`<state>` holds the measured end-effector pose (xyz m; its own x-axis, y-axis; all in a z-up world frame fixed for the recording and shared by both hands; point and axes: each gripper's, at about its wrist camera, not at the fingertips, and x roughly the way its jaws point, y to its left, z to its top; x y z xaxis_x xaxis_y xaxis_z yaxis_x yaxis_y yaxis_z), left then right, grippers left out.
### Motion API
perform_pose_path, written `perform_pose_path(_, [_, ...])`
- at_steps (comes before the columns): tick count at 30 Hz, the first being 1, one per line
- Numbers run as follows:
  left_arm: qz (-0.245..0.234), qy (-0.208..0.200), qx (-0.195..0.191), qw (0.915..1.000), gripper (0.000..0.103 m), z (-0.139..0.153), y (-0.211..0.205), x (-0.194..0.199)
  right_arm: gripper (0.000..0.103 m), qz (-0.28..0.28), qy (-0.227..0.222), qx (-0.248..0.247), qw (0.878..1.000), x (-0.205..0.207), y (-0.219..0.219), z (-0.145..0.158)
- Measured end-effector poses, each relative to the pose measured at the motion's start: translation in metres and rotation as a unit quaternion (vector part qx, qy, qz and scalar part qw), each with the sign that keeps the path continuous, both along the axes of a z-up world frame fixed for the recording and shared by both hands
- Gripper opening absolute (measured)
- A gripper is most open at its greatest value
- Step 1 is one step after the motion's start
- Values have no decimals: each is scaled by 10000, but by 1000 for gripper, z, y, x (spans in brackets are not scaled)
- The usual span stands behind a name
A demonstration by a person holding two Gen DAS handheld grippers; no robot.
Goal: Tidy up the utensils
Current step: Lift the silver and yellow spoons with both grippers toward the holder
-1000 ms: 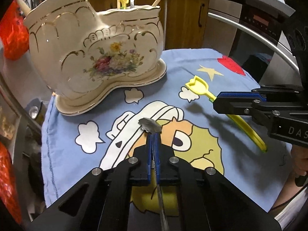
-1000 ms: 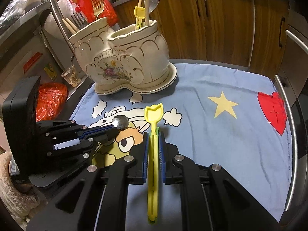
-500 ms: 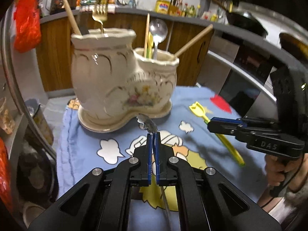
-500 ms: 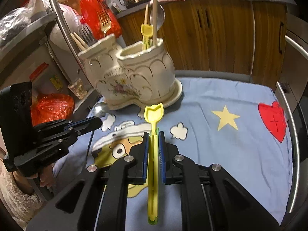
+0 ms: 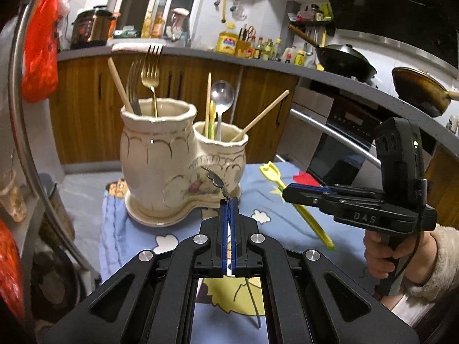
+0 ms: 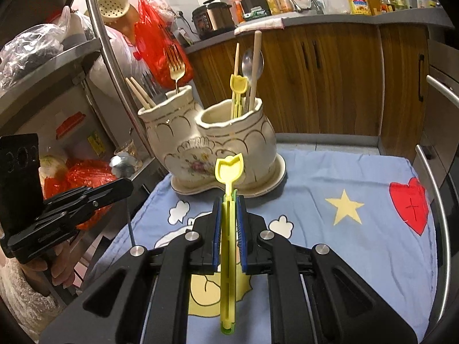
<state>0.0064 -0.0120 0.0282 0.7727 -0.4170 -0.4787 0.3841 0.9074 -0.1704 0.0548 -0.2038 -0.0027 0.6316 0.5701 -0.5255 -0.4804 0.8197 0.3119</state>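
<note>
Two utensils are in hand, both clear of the cloth. My left gripper (image 5: 228, 200) is clamped tight on a thin metal utensil (image 5: 215, 180); its ornate end sticks out past the fingertips, in front of the ceramic holder (image 5: 160, 160). Which kind of utensil it is I cannot tell: the working end hangs below the jaws. My right gripper (image 6: 228, 200) pinches the yellow plastic tongs (image 6: 229, 172), tulip-shaped tip forward, aimed at the holder's nearer, lower compartment (image 6: 229, 120).

That lower compartment already holds a matching yellow piece, a spoon and wooden sticks; the taller compartment (image 5: 159, 109) holds forks and chopsticks.

Judgement: the step is carry and drop-in. To do it well I should bring each item above the rim, tip it upright so the long end points down, and release only once the end is inside the mouth. One hand at a time, since the two grippers stand close. Risks: knocking the standing utensils, or nudging the holder on the blue cartoon cloth (image 6: 358, 229).
</note>
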Motion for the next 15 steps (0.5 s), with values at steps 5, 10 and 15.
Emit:
perform_pose_path(5, [-1, -309, 14, 9995, 2, 14, 0, -9, 10, 53, -312, 202, 9993, -5, 4, 12])
perform_pose_path(10, [48, -648, 226, 9976, 2, 38, 4, -13, 10, 19, -619, 364, 9974, 1, 12, 28])
perform_pose_path(15, [142, -1032, 229, 9943, 2, 76, 12, -2, 10, 12, -1014, 551, 9933, 23, 25, 52])
